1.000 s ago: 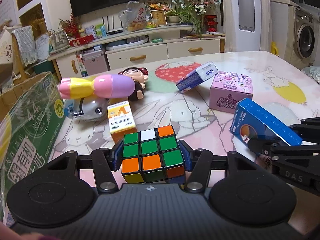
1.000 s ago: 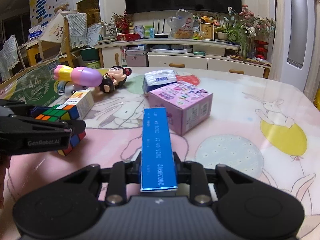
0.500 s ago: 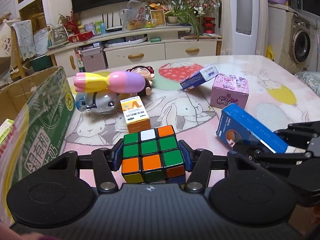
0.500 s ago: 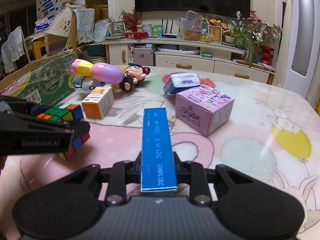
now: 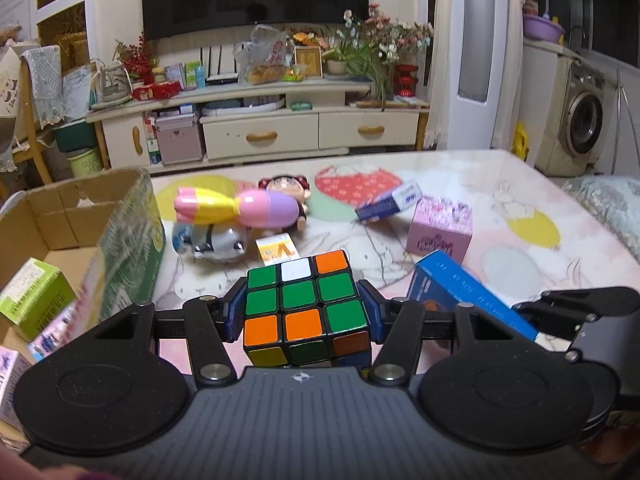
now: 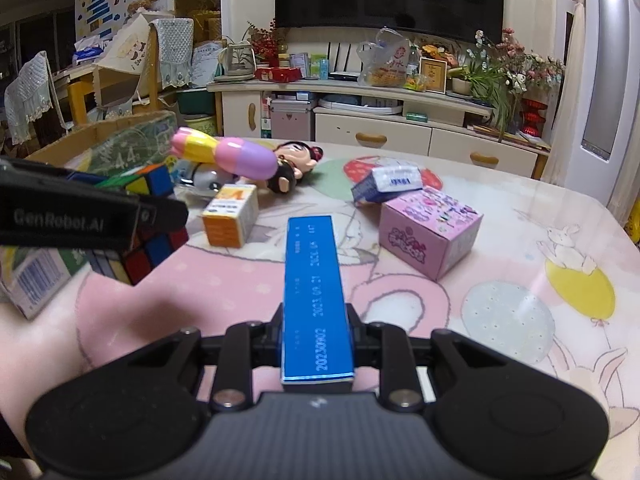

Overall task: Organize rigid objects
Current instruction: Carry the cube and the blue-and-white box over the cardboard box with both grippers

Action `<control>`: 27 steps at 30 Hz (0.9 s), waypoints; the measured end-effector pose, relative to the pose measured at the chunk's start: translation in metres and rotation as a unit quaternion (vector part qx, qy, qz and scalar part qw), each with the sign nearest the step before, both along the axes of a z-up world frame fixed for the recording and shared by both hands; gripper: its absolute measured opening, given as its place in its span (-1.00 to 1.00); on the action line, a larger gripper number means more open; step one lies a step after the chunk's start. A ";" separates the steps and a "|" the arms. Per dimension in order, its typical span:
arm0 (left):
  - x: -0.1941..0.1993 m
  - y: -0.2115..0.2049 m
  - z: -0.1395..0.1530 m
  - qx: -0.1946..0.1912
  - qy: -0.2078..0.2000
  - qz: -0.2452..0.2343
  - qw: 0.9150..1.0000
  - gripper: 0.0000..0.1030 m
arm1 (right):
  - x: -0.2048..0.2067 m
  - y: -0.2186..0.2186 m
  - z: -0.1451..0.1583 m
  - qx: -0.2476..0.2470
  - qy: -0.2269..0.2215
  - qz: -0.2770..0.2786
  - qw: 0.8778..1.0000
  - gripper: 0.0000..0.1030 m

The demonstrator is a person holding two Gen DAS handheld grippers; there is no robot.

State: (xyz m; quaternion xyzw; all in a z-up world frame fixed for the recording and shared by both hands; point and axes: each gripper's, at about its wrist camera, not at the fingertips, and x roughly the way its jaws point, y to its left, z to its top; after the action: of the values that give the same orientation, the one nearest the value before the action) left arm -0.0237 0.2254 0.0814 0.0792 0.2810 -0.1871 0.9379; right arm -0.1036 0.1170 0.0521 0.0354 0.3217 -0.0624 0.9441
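Between the left tongs [image 5: 306,314]: glossy plastic puzzle cube [image 5: 306,304], clamped, held above the table.
Right tongs [image 6: 316,340]: clenched on a slim blue card box [image 6: 316,296], also lifted.
Table [image 6: 500,240]: smooth pastel rabbit-print cover; pink cubic carton [image 6: 430,230], orange-white carton [image 6: 230,216].
Left edge: open corrugated cardboard box [image 5: 76,216].

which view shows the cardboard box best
The left wrist view: it looks into the open cardboard box at the table's left edge, showing its flaps and small packages inside. The right wrist view shows only its green printed side and top rim, partly behind the left gripper.
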 end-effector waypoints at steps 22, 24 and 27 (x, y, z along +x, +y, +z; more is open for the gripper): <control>0.023 0.100 0.059 -0.083 -0.026 0.095 0.992 0.23 | 0.069 0.098 0.081 0.036 -0.072 0.113 0.990 -0.54; 0.028 0.113 0.062 -0.091 -0.025 0.113 0.989 0.23 | 0.081 0.110 0.086 0.038 -0.077 0.129 0.988 -0.54; 0.038 0.132 0.065 -0.095 -0.027 0.141 0.985 0.23 | 0.102 0.123 0.092 0.046 -0.082 0.146 0.985 -0.54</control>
State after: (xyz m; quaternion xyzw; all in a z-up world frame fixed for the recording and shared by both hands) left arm 0.0141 0.3573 0.1463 -0.0456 0.2454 -0.0769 0.9653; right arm -0.0014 0.2397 0.1441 0.0368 0.2476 0.0942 0.9636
